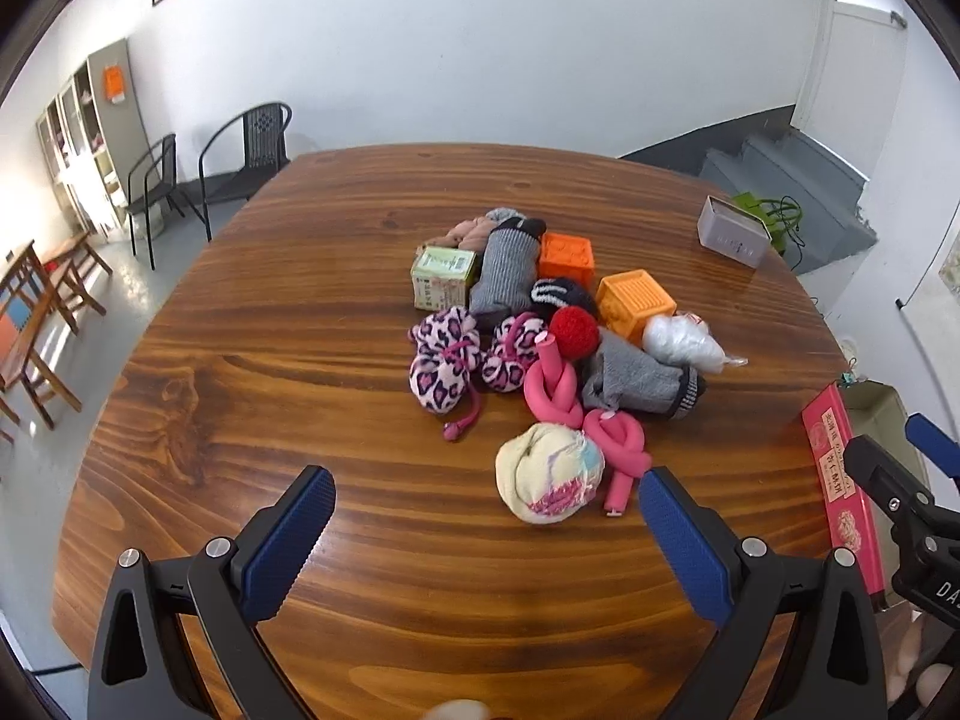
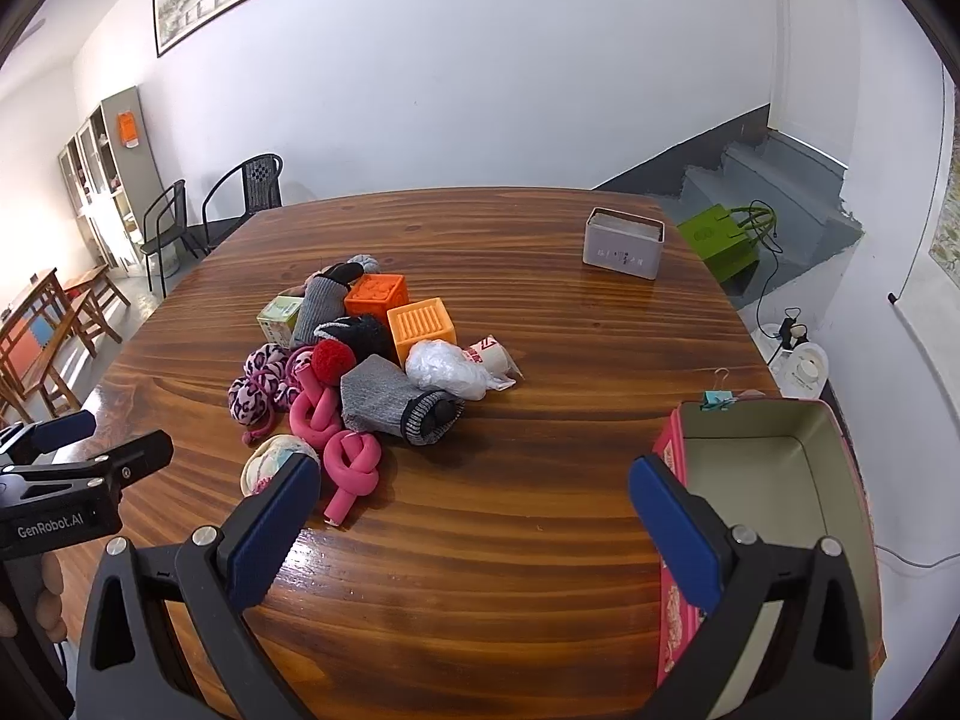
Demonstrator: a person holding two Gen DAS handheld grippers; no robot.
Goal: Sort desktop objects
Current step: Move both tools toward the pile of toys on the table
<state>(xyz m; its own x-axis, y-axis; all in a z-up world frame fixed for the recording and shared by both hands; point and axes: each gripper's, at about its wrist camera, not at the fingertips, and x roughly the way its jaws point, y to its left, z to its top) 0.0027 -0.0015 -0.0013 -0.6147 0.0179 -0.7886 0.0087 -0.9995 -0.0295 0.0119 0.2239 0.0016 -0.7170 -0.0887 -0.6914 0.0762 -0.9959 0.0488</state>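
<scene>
L gripper point(image 1: 486, 531) and R gripper point(image 2: 474, 513): jaws apart, nothing held, both above near table point(image 1: 252, 360) edge. Pink box point(image 2: 774, 468) at R: empty. Pile point(image 1: 540, 348) mid-table, incl. cream ball point(image 1: 549, 474) nearest, pink knots, orange cubes: unsorted. Grey tin point(image 2: 624, 243) far R. Est. progress: nil; all items left.

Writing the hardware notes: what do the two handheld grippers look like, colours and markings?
Both match: black plastic frames with triangular cut-outs, silver screw heads, and blue ribbed pads lining the jaws. The left gripper shows white "GenRobot.AI" lettering on its body in the right wrist view. The right gripper shows a partial "DA" marking in the left wrist view. No cables visible.
</scene>
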